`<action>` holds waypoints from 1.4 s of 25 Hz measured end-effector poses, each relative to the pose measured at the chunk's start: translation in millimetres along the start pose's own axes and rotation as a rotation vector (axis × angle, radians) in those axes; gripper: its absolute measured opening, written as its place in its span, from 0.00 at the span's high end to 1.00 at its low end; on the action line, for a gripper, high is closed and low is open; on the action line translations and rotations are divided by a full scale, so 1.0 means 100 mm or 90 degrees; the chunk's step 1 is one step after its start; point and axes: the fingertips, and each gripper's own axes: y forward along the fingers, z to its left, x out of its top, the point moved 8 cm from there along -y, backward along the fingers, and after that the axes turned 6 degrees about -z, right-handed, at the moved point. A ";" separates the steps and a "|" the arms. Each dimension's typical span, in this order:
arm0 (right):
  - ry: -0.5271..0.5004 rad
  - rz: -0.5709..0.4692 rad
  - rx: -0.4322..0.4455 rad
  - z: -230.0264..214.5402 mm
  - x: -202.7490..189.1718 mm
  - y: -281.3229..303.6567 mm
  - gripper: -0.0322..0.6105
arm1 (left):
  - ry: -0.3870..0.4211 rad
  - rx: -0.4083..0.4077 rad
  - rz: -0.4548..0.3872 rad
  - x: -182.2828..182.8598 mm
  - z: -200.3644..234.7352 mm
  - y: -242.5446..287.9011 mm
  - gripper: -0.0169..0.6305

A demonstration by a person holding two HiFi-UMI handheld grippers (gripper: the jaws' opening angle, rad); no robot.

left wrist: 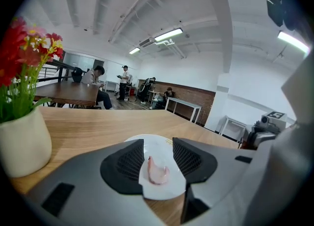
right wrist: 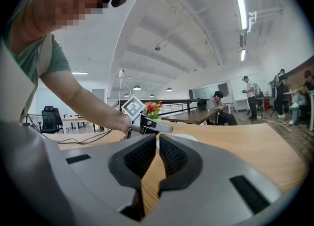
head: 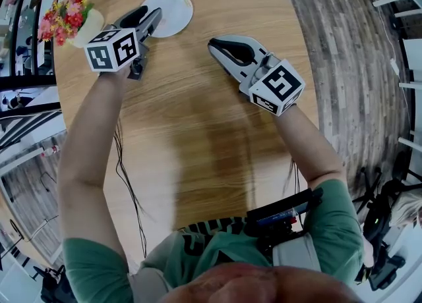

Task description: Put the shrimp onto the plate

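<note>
A small pink shrimp [left wrist: 158, 172] lies on the round white plate [left wrist: 164, 191], which sits at the table's far side [head: 173, 6]. My left gripper [head: 148, 18] hovers at the plate's left edge, tilted down over it. Its jaws [left wrist: 158, 152] stand open, one on each side of the shrimp, and neither pad touches it. My right gripper [head: 215, 45] rests low over the wood to the right of the plate, shut with nothing in it [right wrist: 158, 144]. From the right gripper view, the left gripper [right wrist: 147, 126] shows in front of the plate [right wrist: 190, 137].
A white vase of red and pink flowers [head: 66, 20] stands just left of the left gripper [left wrist: 22, 136]. The round wooden table [head: 198, 130] ends close behind the plate. A black cable [head: 128, 183] trails over the near left of the table.
</note>
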 end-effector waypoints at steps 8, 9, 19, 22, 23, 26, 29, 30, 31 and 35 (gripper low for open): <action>-0.005 0.014 -0.008 0.06 0.09 -0.07 0.94 | 0.017 -0.010 -0.027 0.11 -0.12 -0.25 0.97; -0.005 0.017 -0.012 0.04 0.10 -0.08 0.94 | 0.018 -0.011 -0.032 0.13 -0.13 -0.27 0.97; 0.004 0.034 -0.037 0.00 0.37 -0.23 0.94 | 0.010 -0.004 -0.050 0.33 -0.35 -0.61 0.97; 0.004 0.031 -0.042 0.04 0.49 -0.29 0.94 | 0.007 -0.003 -0.052 0.38 -0.44 -0.75 0.97; 0.004 0.030 -0.043 0.07 0.54 -0.30 0.94 | 0.006 -0.002 -0.054 0.41 -0.47 -0.80 0.97; -0.001 0.027 -0.043 0.13 0.68 -0.32 0.94 | 0.003 0.003 -0.062 0.49 -0.53 -0.95 0.97; -0.004 0.025 -0.044 0.20 0.81 -0.37 0.94 | 0.001 0.004 -0.071 0.57 -0.61 -1.07 0.97; -0.004 0.025 -0.045 0.23 0.86 -0.39 0.94 | 0.001 0.003 -0.073 0.60 -0.65 -1.12 0.97; -0.002 0.023 -0.046 0.27 0.90 -0.42 0.94 | 0.000 0.002 -0.076 0.62 -0.70 -1.17 0.97; 0.001 0.025 -0.049 0.44 1.03 -0.55 0.94 | 0.002 -0.003 -0.086 0.71 -0.89 -1.39 0.97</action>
